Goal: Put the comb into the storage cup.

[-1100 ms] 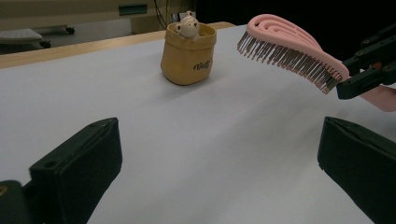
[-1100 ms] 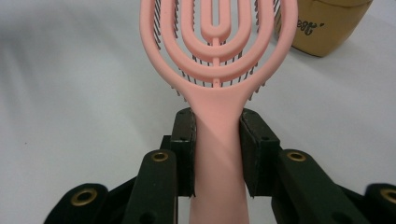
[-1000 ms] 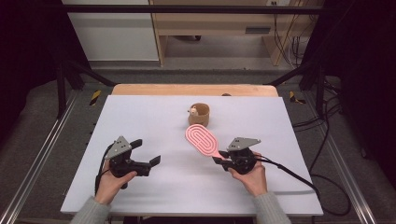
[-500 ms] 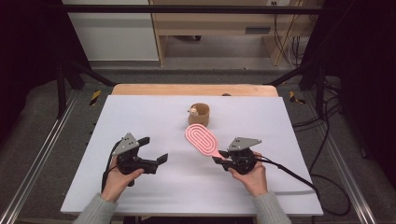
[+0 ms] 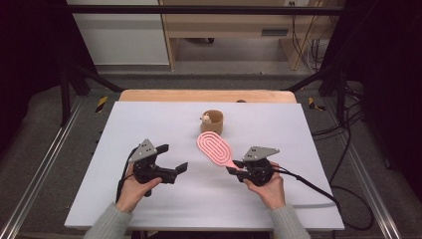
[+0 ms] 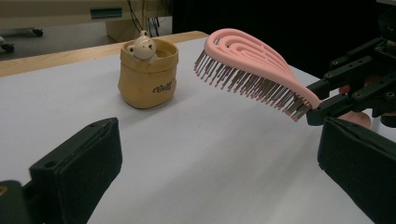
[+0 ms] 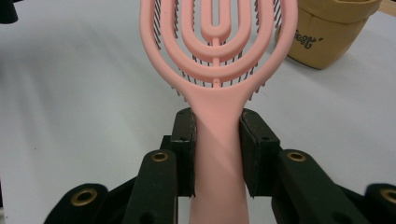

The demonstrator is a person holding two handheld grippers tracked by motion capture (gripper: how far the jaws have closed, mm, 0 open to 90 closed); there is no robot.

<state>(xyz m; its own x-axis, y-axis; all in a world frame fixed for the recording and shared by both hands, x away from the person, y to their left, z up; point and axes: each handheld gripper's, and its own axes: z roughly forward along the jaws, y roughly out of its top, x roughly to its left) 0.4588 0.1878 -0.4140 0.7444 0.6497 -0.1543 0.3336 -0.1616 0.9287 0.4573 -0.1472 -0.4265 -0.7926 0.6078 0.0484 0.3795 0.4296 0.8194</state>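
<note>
Two grippers working: we are clamping the right gripper [image 5: 235, 167] on the pink hairbrush [image 5: 215, 148] handle, holding it above the table near the yellow pot [image 5: 213, 121], judging it light, stiff, slick, while our left gripper [image 5: 174, 159] is gaping empty.

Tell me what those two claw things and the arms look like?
Each gripper, left and right, is black, with two flat, blocky jaws and a grey three-cornered plate on top. Brass-ringed screw holes dot the linkages in the right gripper view. A black cable trails from the right one; another loops by the left. The person wears light grey knitted sleeves.
</note>
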